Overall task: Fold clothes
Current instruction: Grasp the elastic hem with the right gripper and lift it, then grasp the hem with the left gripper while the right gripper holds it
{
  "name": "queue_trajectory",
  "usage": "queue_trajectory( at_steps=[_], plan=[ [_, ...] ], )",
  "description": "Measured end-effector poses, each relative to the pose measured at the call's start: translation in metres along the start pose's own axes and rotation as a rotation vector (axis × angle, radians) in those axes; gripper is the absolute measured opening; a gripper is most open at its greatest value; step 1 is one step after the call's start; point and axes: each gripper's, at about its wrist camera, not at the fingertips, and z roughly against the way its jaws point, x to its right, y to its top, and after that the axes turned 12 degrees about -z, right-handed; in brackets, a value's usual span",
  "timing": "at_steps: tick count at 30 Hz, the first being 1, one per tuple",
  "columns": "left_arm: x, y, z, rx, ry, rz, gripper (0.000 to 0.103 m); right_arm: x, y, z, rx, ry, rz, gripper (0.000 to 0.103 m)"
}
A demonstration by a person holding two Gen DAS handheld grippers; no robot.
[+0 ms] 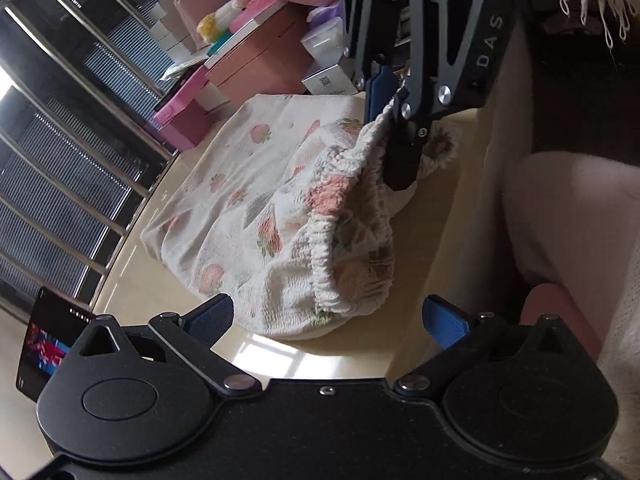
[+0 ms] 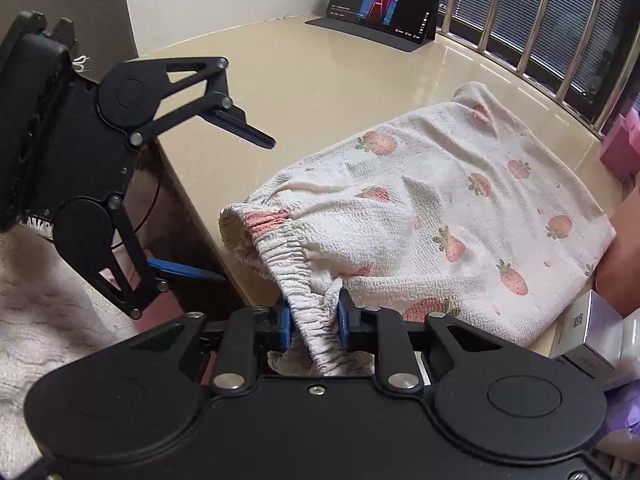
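White shorts [image 2: 440, 200] with a strawberry print and a gathered elastic waistband [image 2: 280, 248] lie on the cream table [image 2: 320, 72]. My right gripper [image 2: 314, 320] is shut on the waistband at the near table edge, and the cloth bunches up between its blue pads [image 2: 285, 326]. The left wrist view shows the right gripper [image 1: 394, 152] from across the shorts [image 1: 248, 208], lifting that waistband corner. My left gripper [image 1: 328, 320] stands wide open just short of the other end of the waistband [image 1: 324, 272], with nothing between its fingers. From the right wrist view the left gripper [image 2: 248, 210] hangs over the table edge.
A tablet [image 2: 392, 4] playing a video stands at the table's far corner. Metal window bars [image 2: 560, 40] run along one side. Pink boxes [image 1: 188, 116] and a white box [image 1: 332, 80] crowd the end beyond the shorts. A person's leg [image 1: 568, 216] is beside the table.
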Motion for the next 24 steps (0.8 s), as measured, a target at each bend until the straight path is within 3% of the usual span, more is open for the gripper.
queue_trajectory(
  at_steps=[2,7,10,11,15,17,19,22,24],
  plan=[
    [-0.001,0.004,-0.006,0.021,0.01,-0.031,0.08,0.0,0.001,0.003,-0.003,0.01,-0.005,0.022],
    [0.003,0.012,-0.007,0.135,0.031,-0.124,0.057,0.004,0.006,0.007,-0.013,0.019,0.0,0.022],
    [0.011,0.014,-0.006,0.176,0.027,-0.204,0.028,0.005,0.006,0.005,-0.016,0.011,-0.005,0.022],
    [0.011,0.014,-0.005,0.177,0.019,-0.215,0.023,0.006,0.004,0.004,-0.015,0.01,-0.011,0.022],
    [0.002,0.012,-0.006,0.178,-0.028,-0.192,0.02,0.004,-0.004,0.003,0.035,-0.016,-0.049,0.029],
    [-0.003,0.012,-0.005,0.175,-0.04,-0.171,0.02,-0.001,-0.009,0.005,0.069,-0.052,-0.072,0.04],
    [-0.008,0.014,-0.005,0.172,-0.048,-0.154,0.019,-0.01,-0.017,0.007,0.116,-0.119,-0.054,0.058],
    [-0.014,0.016,-0.004,0.169,-0.063,-0.121,0.019,-0.03,-0.033,0.006,0.176,-0.25,-0.009,0.071],
    [-0.019,0.018,-0.005,0.164,-0.074,-0.096,0.019,-0.039,-0.043,0.004,0.205,-0.307,0.001,0.071]
  ],
)
